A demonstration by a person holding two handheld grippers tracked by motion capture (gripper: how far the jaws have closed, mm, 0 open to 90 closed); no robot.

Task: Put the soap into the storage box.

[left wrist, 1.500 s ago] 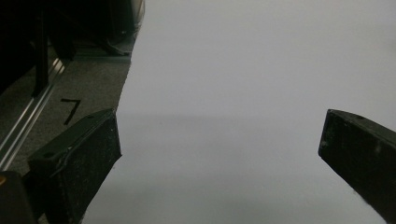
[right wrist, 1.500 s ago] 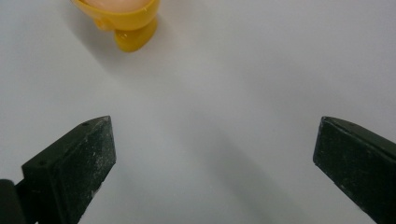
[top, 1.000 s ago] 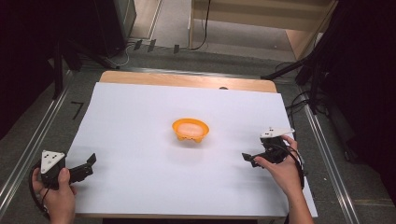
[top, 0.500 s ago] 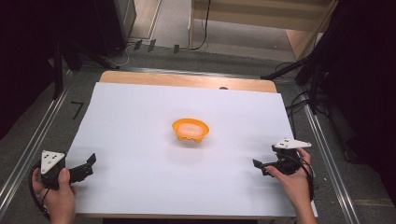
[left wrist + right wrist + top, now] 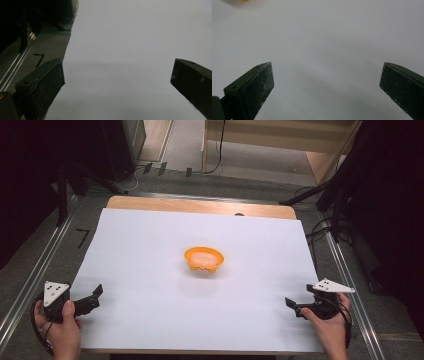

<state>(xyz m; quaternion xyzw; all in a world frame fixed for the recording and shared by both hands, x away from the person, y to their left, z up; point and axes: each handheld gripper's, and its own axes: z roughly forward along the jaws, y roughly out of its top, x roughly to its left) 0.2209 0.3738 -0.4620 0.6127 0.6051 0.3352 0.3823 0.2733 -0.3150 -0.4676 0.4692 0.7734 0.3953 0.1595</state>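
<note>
An orange bowl (image 5: 204, 259) with something pale inside sits at the middle of the white table sheet (image 5: 150, 250). My left gripper (image 5: 95, 296) rests at the sheet's front left corner, held by a hand, jaws wide apart with nothing between them. In the left gripper view its gripper (image 5: 117, 72) looks over bare white sheet. My right gripper (image 5: 292, 306) is at the front right corner, also open and empty. The right gripper view shows its gripper (image 5: 327, 75) over the sheet, with a sliver of the orange bowl (image 5: 244, 0) at the top left edge.
A wooden table edge (image 5: 200, 206) shows beyond the sheet's far side. Metal rails (image 5: 30, 285) run along both sides on grey carpet. Black stands and cables (image 5: 325, 205) crowd the right, and a black mark (image 5: 39, 59) lies on the floor at left.
My right gripper has drawn back from near the bowl's right toward the front right corner of the sheet. The left gripper has stayed in place.
</note>
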